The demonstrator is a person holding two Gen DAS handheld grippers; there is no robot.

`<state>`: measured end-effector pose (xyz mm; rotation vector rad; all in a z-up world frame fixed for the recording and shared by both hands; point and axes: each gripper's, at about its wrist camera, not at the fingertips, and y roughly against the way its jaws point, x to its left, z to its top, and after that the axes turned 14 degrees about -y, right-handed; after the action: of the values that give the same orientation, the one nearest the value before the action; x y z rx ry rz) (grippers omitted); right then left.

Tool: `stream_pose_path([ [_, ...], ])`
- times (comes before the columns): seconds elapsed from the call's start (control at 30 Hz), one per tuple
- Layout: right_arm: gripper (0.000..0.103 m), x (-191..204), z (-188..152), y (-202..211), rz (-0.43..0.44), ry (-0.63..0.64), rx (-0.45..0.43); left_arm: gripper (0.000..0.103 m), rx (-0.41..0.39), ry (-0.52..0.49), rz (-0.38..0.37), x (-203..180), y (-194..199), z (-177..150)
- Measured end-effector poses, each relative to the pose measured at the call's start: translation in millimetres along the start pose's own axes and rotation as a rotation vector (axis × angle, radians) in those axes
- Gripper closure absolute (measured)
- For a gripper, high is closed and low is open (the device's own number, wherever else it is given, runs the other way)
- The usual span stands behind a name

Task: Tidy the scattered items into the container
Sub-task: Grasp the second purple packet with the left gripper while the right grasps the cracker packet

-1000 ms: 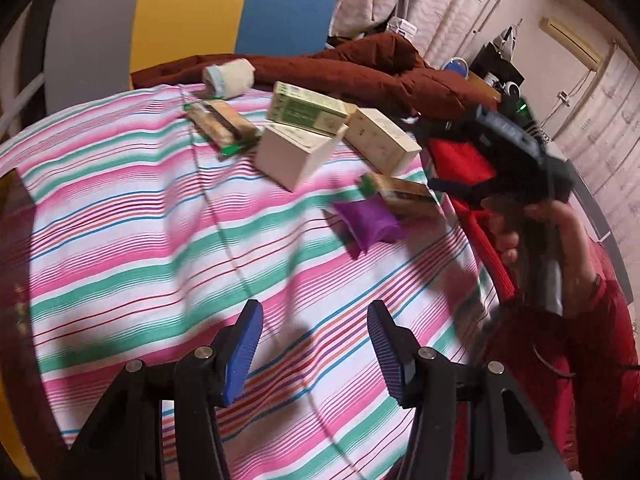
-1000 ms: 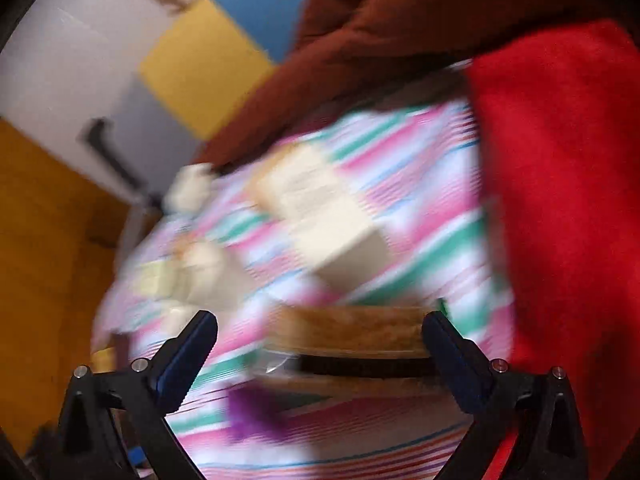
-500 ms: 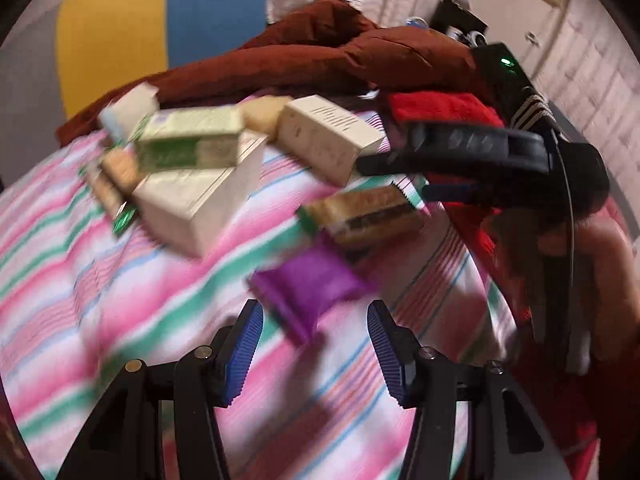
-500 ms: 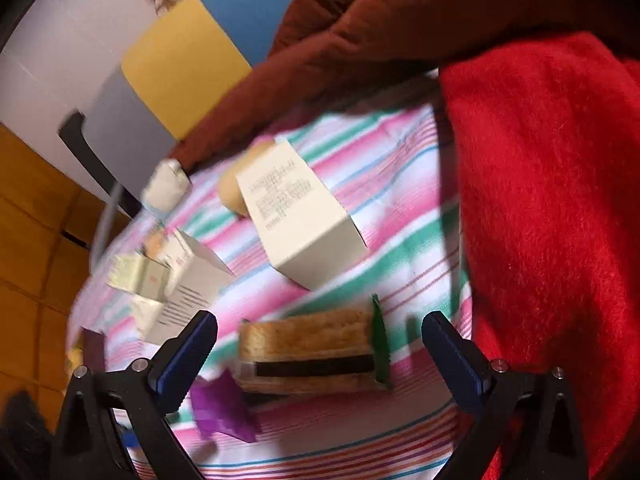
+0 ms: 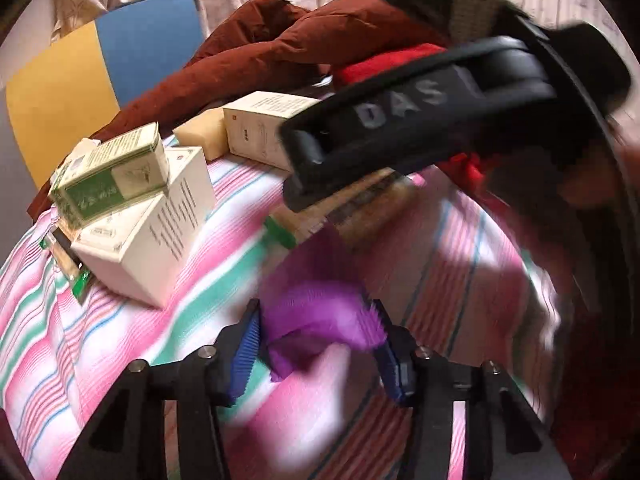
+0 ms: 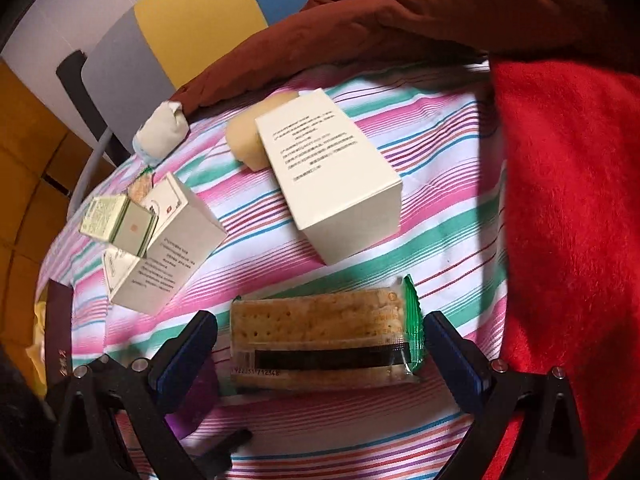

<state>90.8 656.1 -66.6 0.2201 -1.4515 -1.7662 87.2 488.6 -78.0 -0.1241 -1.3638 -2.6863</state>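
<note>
A purple packet (image 5: 320,316) lies on the striped cloth between the blue pads of my left gripper (image 5: 314,344), which is open around it; contact is blurred. My right gripper (image 6: 320,356) is open and straddles a cracker pack (image 6: 324,336) with a green end, its pads a little clear of both ends. That pack shows blurred in the left wrist view (image 5: 340,208), under the right gripper's black body (image 5: 420,120). No container is in view.
Two white boxes (image 6: 332,176) (image 6: 168,248), a green box (image 6: 116,220), a tan sponge (image 6: 248,140) and a white wad (image 6: 160,136) lie further back. A brown quilt (image 6: 400,20) lies behind, a red blanket (image 6: 572,220) on the right, and a chair (image 5: 100,72) beyond.
My left gripper has moved forward and down until the purple packet sits between its pads. My right gripper has closed in on the cracker pack, which now lies between its pads.
</note>
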Motion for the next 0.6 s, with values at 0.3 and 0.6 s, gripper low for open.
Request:
stream_pose_path([
  [0.3,0.000,17,-14,-11,-0.061,0.116,0.030,0.068,-0.054,0.109,-0.039,15,20,-25],
  [0.6,0.030,7,-5,-2,-0.017,0.078,0.002,0.069,-0.068,0.167,-0.044,18,39,-43],
])
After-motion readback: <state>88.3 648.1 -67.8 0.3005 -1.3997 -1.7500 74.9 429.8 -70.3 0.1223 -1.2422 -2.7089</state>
